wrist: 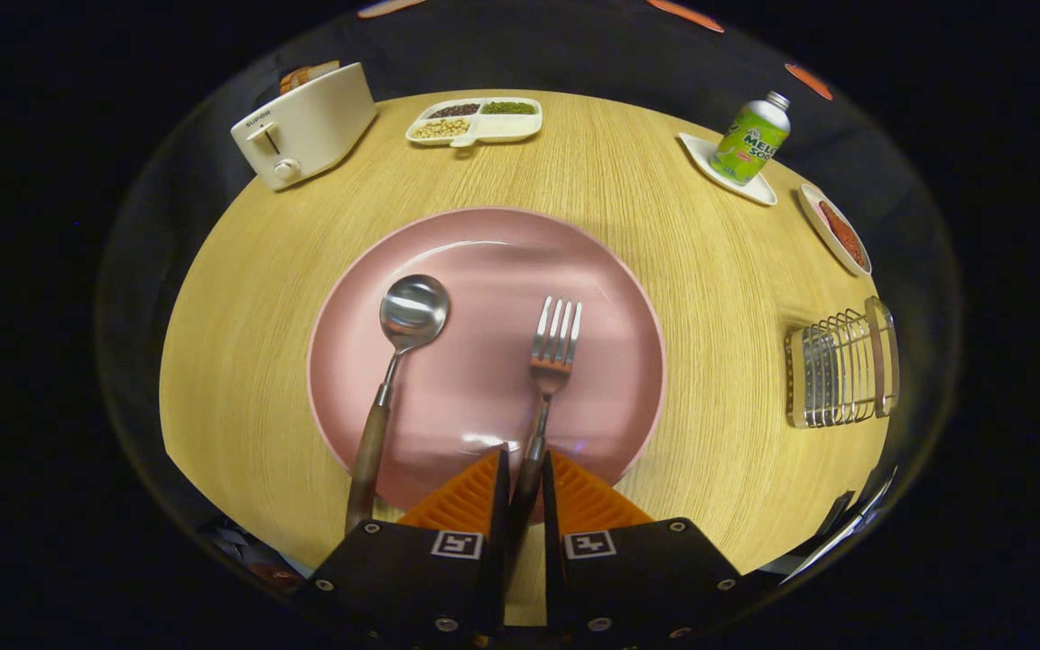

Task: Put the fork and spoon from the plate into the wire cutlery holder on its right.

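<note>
The gripper point(525, 469) has its fingers nearly together, pinching the fork point(549, 379) by its dark handle, tines pointing to 12 o'clock over the pink plate point(493, 244). The spoon point(398, 361) lies at 10 o'clock from the fingers. The wire cutlery holder point(840, 366) stands on the wooden table point(719, 298) at 3 o'clock from the plate.

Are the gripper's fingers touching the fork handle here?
Touching. In the gripper view the fork handle runs between the gripper fingers, both pressed against it with no gap, above the plate.
</note>
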The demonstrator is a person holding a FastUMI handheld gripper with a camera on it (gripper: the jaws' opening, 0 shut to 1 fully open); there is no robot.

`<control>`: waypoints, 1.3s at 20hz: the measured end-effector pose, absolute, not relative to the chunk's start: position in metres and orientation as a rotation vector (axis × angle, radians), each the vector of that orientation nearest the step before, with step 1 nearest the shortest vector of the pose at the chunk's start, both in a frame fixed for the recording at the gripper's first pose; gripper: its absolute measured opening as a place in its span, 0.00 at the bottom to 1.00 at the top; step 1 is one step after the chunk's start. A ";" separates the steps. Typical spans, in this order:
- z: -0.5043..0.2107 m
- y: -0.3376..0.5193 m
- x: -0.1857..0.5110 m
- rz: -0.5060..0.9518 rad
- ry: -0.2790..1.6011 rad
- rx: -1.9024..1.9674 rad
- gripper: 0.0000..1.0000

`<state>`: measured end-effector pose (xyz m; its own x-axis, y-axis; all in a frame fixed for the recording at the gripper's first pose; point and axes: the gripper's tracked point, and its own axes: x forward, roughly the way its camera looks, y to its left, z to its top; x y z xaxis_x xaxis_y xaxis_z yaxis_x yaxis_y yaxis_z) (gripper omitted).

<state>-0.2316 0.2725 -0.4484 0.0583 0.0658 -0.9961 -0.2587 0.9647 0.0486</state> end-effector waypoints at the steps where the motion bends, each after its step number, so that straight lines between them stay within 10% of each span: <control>1: -0.449 0.270 -0.228 0.243 1.484 -0.162 0.17; 26: -0.323 0.131 -0.150 0.124 1.168 0.015 0.05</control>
